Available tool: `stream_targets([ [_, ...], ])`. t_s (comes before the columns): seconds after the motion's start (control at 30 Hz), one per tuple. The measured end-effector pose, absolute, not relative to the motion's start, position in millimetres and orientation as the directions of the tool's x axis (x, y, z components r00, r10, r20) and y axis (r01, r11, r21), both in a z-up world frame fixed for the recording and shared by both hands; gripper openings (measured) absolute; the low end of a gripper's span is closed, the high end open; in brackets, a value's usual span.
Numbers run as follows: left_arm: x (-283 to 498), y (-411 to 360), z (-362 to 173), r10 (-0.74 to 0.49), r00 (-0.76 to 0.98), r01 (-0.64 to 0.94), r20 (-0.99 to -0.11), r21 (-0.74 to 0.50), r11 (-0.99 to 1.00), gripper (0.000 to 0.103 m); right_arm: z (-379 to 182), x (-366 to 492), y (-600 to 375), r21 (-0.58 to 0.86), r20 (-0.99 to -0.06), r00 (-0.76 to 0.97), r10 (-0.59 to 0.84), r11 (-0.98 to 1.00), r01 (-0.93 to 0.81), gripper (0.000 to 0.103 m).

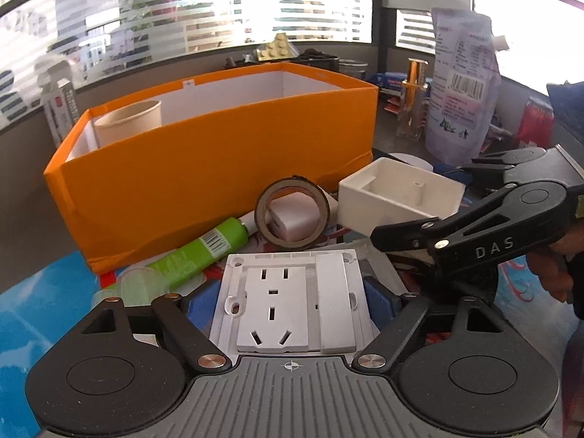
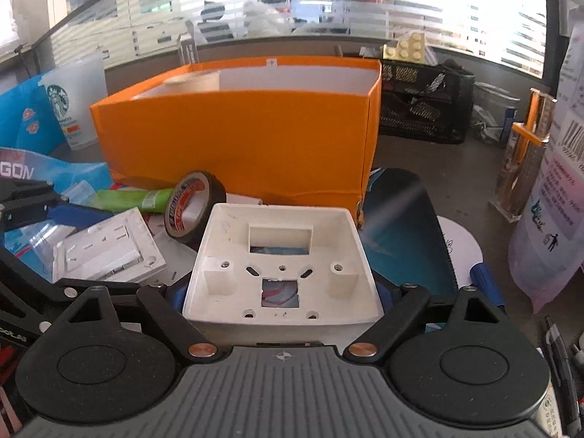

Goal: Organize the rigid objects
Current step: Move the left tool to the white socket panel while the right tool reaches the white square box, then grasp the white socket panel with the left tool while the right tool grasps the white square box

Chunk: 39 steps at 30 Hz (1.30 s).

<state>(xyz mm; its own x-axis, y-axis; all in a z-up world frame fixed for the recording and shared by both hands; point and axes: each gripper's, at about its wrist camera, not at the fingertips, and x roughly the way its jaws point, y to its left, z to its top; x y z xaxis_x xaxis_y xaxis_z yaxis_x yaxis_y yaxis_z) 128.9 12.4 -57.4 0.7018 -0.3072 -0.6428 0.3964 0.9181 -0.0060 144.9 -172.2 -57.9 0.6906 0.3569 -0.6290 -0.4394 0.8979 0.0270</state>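
Observation:
My left gripper (image 1: 290,301) is shut on a white wall socket plate (image 1: 288,303), its blue pads pressing both side edges; the plate also shows in the right wrist view (image 2: 106,255). My right gripper (image 2: 281,284) is shut on a white square junction box (image 2: 279,259), also seen in the left wrist view (image 1: 398,191). An open orange box (image 1: 219,168) stands just behind, holding a paper cup (image 1: 127,124); it also shows in the right wrist view (image 2: 241,142). A roll of black tape (image 1: 290,215) and a green tube (image 1: 200,252) lie before it.
A white purple-printed pouch (image 1: 460,87) and a clear gold-trimmed bottle (image 1: 412,98) stand at the right. A Starbucks cup (image 2: 73,102) stands left of the box, a black mesh organizer (image 2: 423,102) behind right. Blue packaging (image 2: 54,175) covers the left tabletop.

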Motion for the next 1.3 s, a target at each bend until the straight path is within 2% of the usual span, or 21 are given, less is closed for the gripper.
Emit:
stream_targets([
  [0.57, 89, 27, -20, -0.296, 0.777, 0.339, -0.555, -0.028, 0.94, 0.083, -33, 110, -171, -0.011, -0.562, 0.751, 0.345, 0.905, -0.424, 0.086],
  [1.3, 46, 44, 33, -0.271, 0.868, 0.288, -0.416, -0.022, 0.957, 0.082, 17, 67, -159, -0.036, -0.431, 0.818, 0.382, 0.898, -0.438, 0.086],
])
